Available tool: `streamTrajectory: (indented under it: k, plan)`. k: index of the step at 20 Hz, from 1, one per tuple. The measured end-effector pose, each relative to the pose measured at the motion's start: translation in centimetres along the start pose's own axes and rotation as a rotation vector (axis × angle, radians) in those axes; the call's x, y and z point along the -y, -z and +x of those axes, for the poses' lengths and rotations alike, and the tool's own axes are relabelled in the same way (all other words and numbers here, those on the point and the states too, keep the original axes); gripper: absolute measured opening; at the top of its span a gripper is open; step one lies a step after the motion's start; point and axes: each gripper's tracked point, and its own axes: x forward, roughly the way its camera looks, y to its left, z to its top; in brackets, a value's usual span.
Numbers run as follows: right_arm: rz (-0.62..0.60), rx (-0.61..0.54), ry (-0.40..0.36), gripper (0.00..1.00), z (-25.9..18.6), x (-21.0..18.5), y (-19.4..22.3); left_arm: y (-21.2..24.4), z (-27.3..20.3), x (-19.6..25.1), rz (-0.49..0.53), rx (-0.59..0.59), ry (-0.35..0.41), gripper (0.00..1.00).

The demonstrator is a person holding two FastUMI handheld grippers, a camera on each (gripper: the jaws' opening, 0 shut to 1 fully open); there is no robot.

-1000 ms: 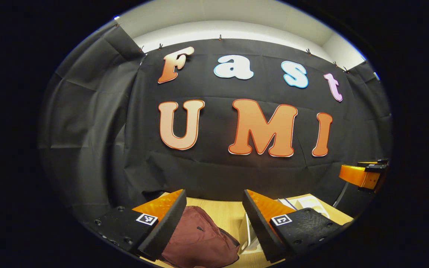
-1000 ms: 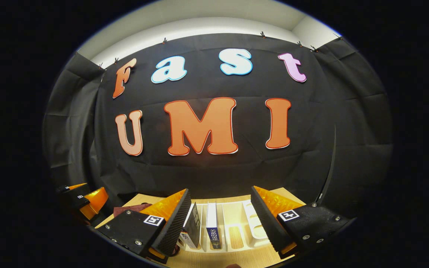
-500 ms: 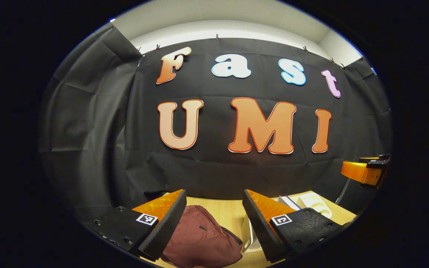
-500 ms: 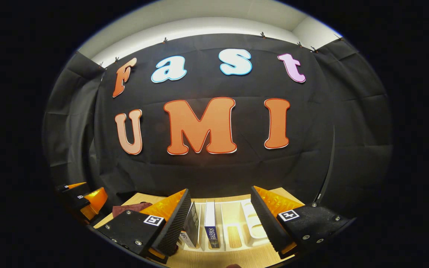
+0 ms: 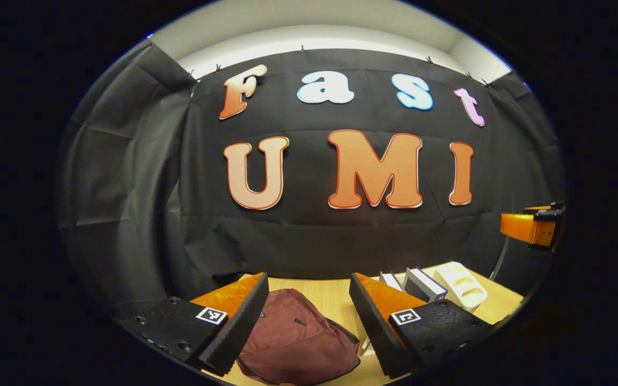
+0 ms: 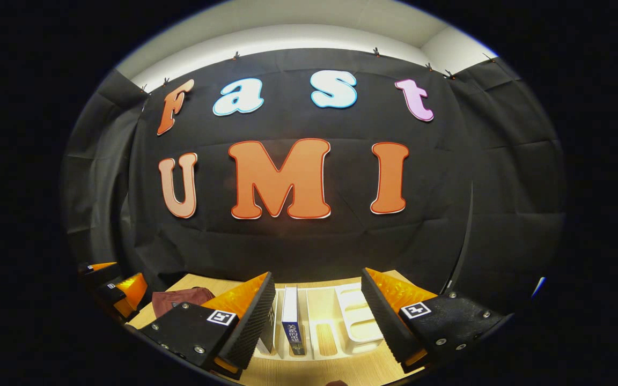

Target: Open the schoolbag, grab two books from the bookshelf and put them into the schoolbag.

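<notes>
Down on the pale wooden counter, nothing is under way yet. The maroon schoolbag lies slumped flat, right between the fingers of the left claw, which hangs above it released, jaws spread wide, gripping nothing. A dark zip line runs along the bag's right edge; from this low angle I can't quite tell whether it is fully zipped, but the bag looks closed, so I judge the opening step not yet done.

Over to the right gripper view: the right claw is spread wide too, empty, looking straight down at the white slotted bookshelf. A book with a blue-and-white spine stands upright in one slot, and a second book stands just beside it, half hidden behind the claw's left finger. Both books sit in the rack, untouched. The schoolbag peeks in at the left of this view, near the rack on the same counter.

From the left gripper view the bookshelf sits to the right of the bag, with the books leaning beside it.

So the tally, as I read it: zero of three steps complete. Still to come are opening the bag, lifting two books, and dropping them in. Each claw looks well placed for its job.
</notes>
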Motion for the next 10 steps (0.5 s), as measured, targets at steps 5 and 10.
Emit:
streamTrajectory:
  k: [5, 10]
  plan:
    - [0.007, -0.057, 0.018, 0.96, -0.1, 1.2, 2.2, 6.5, -0.6, 1.7, 0.138, -0.126, 0.062, 0.95]
    - [-0.016, -0.104, 0.058, 0.96, -0.2, 3.3, 3.8, 15.0, -2.0, 3.5, 0.305, -0.272, 0.129, 0.96]
